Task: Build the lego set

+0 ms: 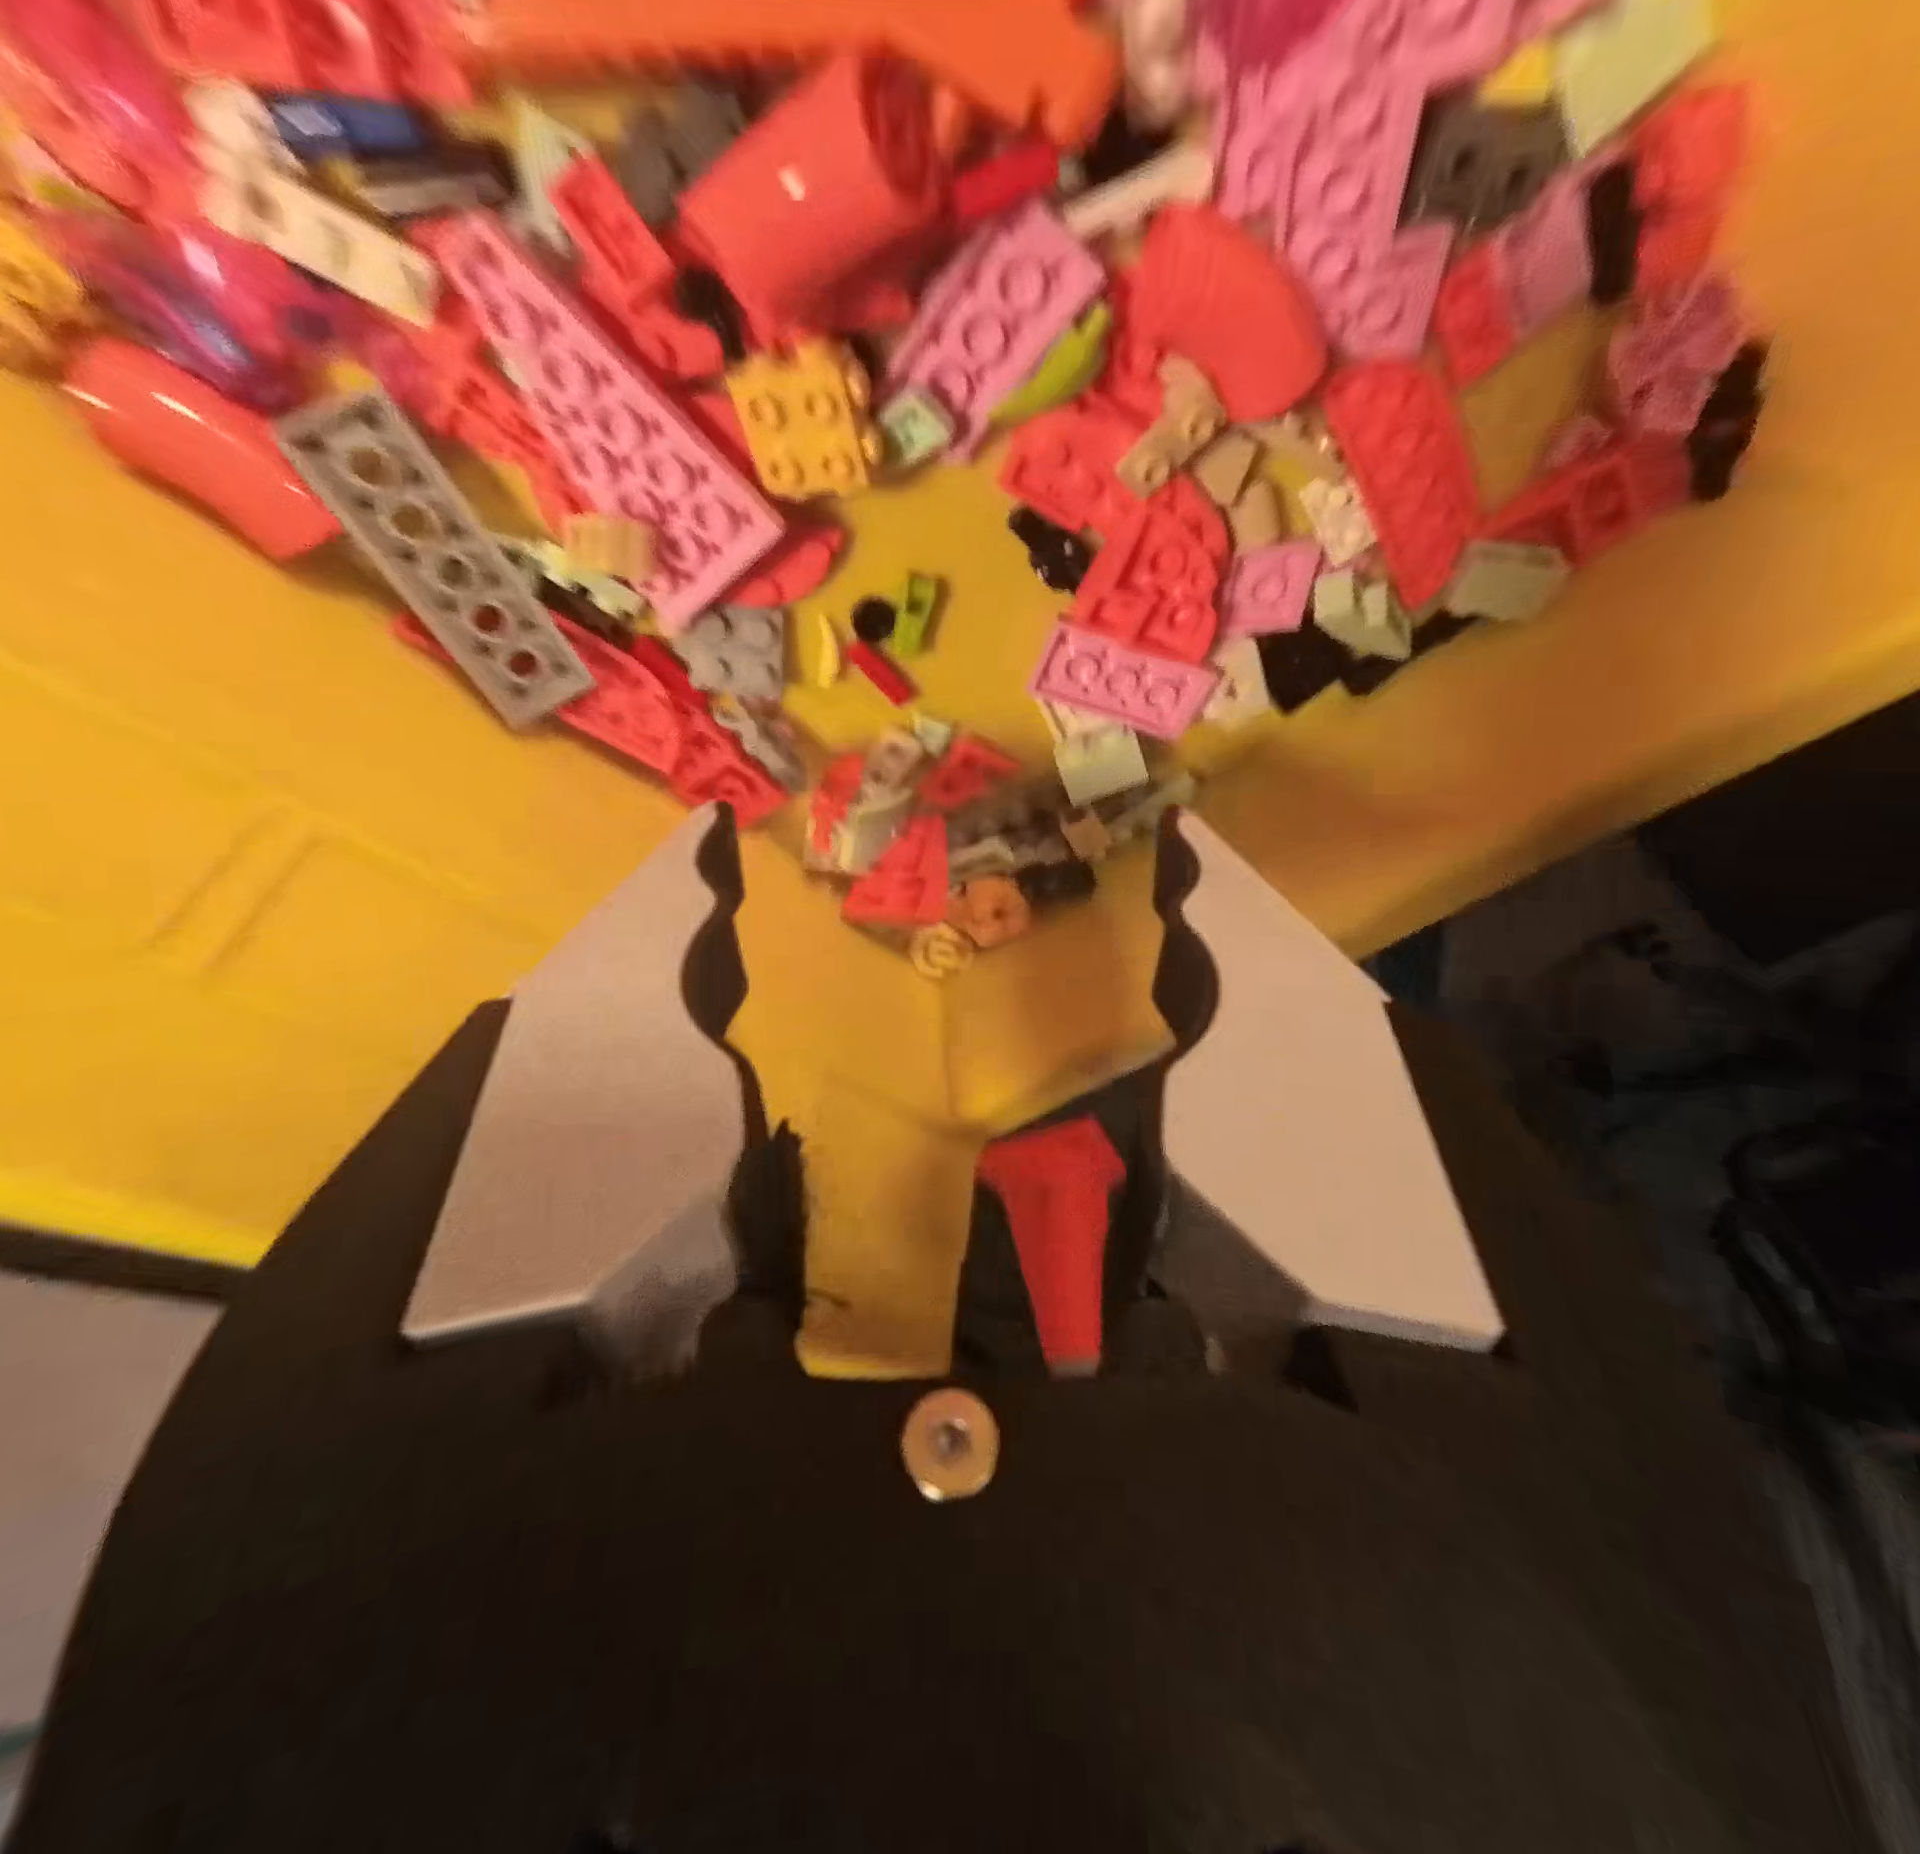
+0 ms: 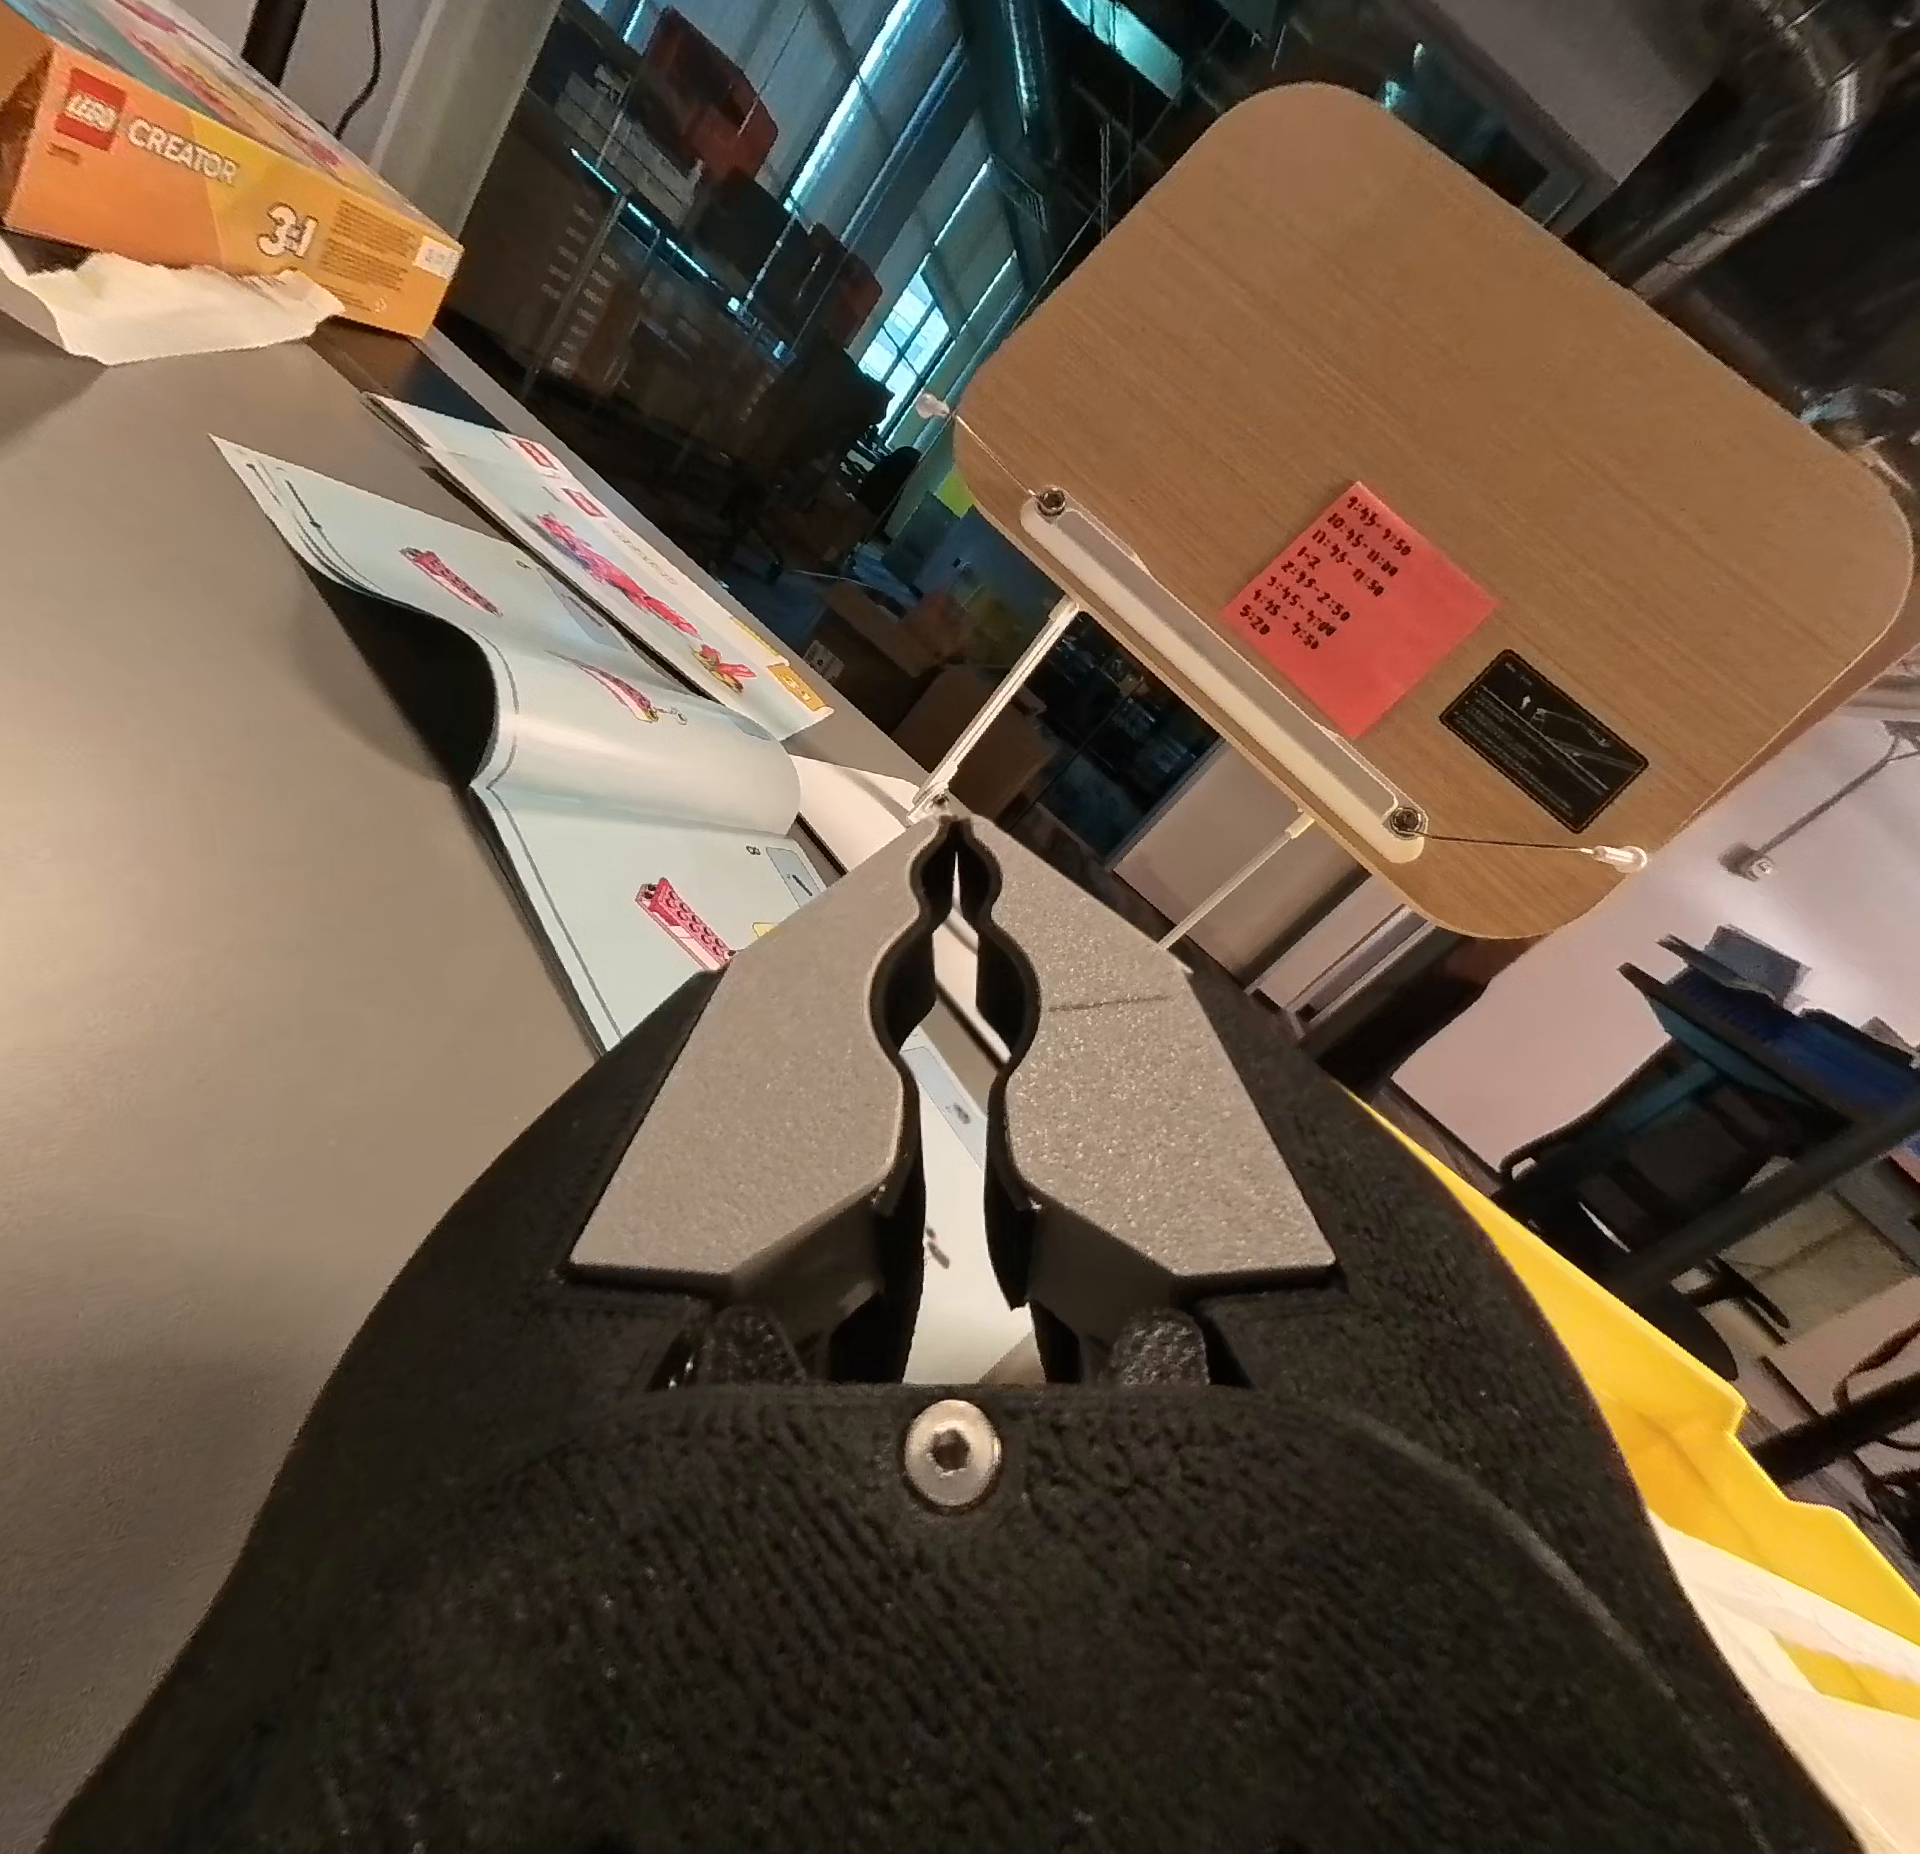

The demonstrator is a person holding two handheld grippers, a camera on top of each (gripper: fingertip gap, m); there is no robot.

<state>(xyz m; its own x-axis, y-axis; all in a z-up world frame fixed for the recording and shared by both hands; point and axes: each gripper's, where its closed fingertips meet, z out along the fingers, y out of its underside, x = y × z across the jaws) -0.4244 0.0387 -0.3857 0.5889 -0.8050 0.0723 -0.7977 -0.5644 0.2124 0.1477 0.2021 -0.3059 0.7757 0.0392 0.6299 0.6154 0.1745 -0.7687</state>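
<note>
Left wrist view: left gripper is spread wide over a yellow bin, nothing between the pads. Nearest to it, at 12 o'clock just past the fingertips, is a small cluster of bricks: a coral wedge plate, an orange round piece, a tan round stud. The main brick pile fills 10 to 2 o'clock, pink, coral and grey plates. The frame is motion-blurred, so I can't tell whether the tips touch any piece.

Right wrist view: right gripper is clenched, tips meeting on nothing, tilted above a grey table. Open instruction booklet at 10 o'clock, orange toy box at 11, wooden panel with a pink sticky note at 1. Yellow bin edge at 4 o'clock. Room behind: dark shelving, ducts, windows.
</note>
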